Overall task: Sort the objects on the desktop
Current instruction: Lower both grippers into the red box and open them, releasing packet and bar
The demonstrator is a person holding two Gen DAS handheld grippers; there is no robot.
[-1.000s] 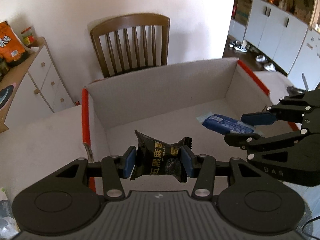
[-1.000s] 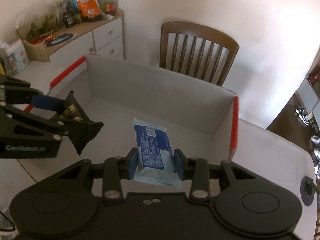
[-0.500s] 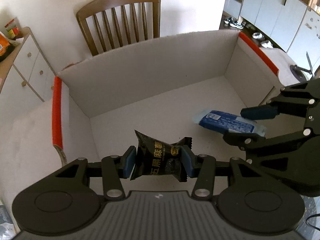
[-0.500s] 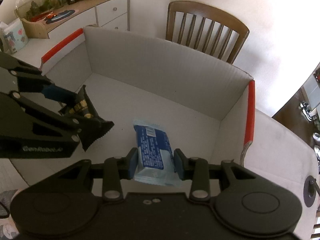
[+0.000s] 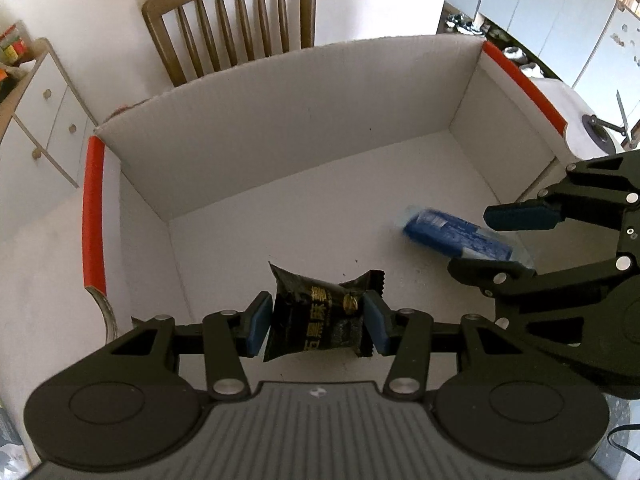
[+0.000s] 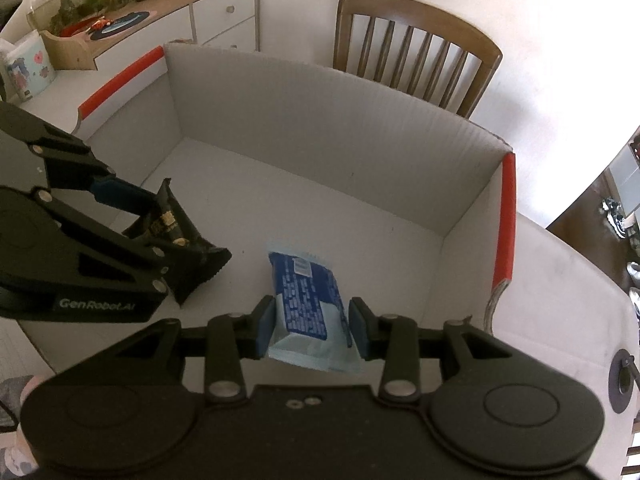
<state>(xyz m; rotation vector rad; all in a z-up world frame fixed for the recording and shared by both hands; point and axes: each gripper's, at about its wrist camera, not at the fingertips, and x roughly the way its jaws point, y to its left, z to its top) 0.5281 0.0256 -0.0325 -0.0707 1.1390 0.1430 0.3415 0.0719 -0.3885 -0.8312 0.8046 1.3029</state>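
My left gripper (image 5: 318,326) is shut on a black snack packet (image 5: 320,316) with gold lettering and holds it over the floor of a white cardboard box (image 5: 280,120) with red edge strips. My right gripper (image 6: 312,326) is shut on a blue snack packet (image 6: 306,300) over the same box (image 6: 320,120), to the right of the left one. Each gripper shows in the other's view: the right gripper (image 5: 504,242) with the blue packet (image 5: 456,236), the left gripper (image 6: 136,216) with the black packet (image 6: 180,240).
A wooden chair (image 5: 232,16) stands behind the box. A white drawer cabinet (image 6: 160,12) with snacks and jars on top is at the left. The box sits on a white table (image 6: 560,280). A round black fitting (image 6: 622,376) is on the table's right.
Both grippers have moved forward and down over the box with their packets; the box floor now fills more of both views.
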